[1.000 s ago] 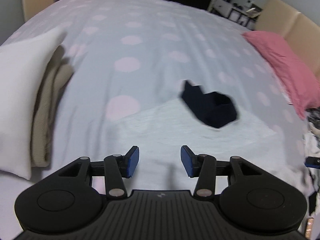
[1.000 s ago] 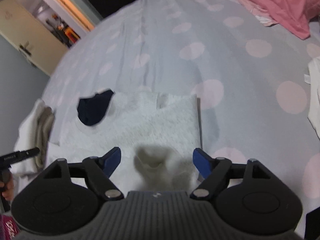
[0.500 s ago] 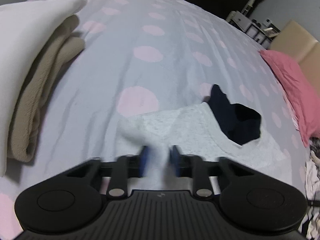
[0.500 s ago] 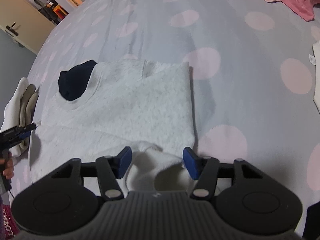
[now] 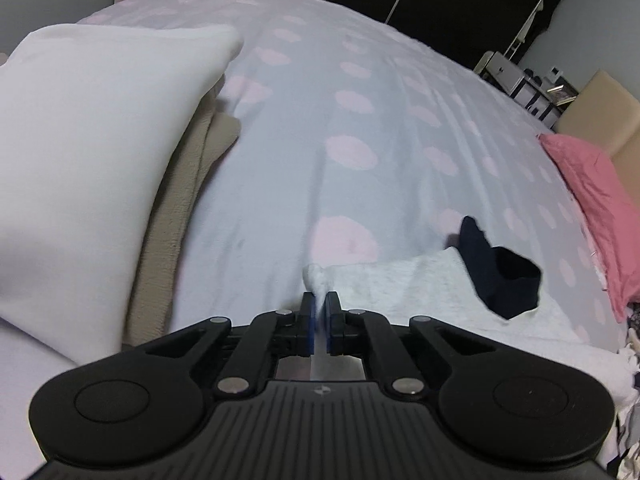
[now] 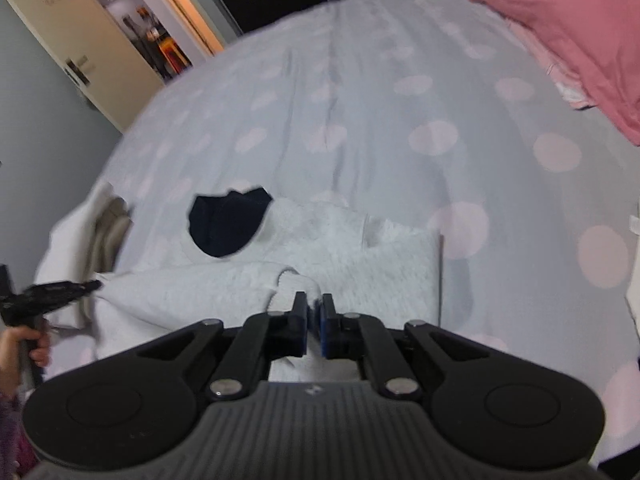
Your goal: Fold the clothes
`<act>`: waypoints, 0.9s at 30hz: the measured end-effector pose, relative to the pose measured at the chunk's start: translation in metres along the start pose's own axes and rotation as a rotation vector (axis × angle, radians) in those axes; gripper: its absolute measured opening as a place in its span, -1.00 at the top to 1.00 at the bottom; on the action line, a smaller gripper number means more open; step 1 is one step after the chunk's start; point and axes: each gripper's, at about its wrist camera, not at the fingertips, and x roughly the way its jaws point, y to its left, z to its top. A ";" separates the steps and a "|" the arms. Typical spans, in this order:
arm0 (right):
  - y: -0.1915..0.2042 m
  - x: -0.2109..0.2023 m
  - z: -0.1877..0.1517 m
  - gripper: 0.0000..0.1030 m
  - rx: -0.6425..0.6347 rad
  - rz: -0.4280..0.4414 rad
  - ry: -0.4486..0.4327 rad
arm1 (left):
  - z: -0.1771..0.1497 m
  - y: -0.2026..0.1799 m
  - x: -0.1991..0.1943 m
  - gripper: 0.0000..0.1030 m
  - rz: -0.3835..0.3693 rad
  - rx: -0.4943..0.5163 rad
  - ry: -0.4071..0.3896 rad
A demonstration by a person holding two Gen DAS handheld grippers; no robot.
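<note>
**Both tongs clamp a pale sweatshirt on a spotted bed**

A light grey sweatshirt [image 6: 352, 252] lies spread on a bed [image 5: 360, 100] covered with a pale sheet dotted in pink. The left tongs [image 5: 319, 312] are clenched on a bunched corner of the garment, a small tuft of fabric standing up just past the blue pads [image 5: 307, 320]. The right tongs [image 6: 313, 312] have just closed and now pinch a rolled edge of the same sweatshirt near its middle; cloth shows between the pads and under them.

A dark navy piece [image 6: 226, 224] sits at the sweatshirt's neck opening, partly on the grey fabric and partly on the sheet. In the left wrist view it appears to the right of the tongs [image 5: 500, 280], well apart from the gripped corner.

A white pillow [image 5: 88, 160] rests on the left side of the bed on top of a folded beige item [image 5: 176, 208]. A pink pillow [image 5: 600, 200] lies at the far right by a tan headboard [image 5: 600, 108].

In the right wrist view, the left tongs show at the left edge [image 6: 60, 292], blurred, with a person's hand [image 6: 24, 344] around the handle below. An open doorway [image 6: 160, 40] with warm light stands beyond the bed's far corner.
</note>
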 end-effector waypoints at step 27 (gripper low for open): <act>-0.049 0.052 -0.065 -0.07 0.082 -0.045 -0.005 | -0.118 -0.008 -0.070 0.07 -0.089 0.340 0.035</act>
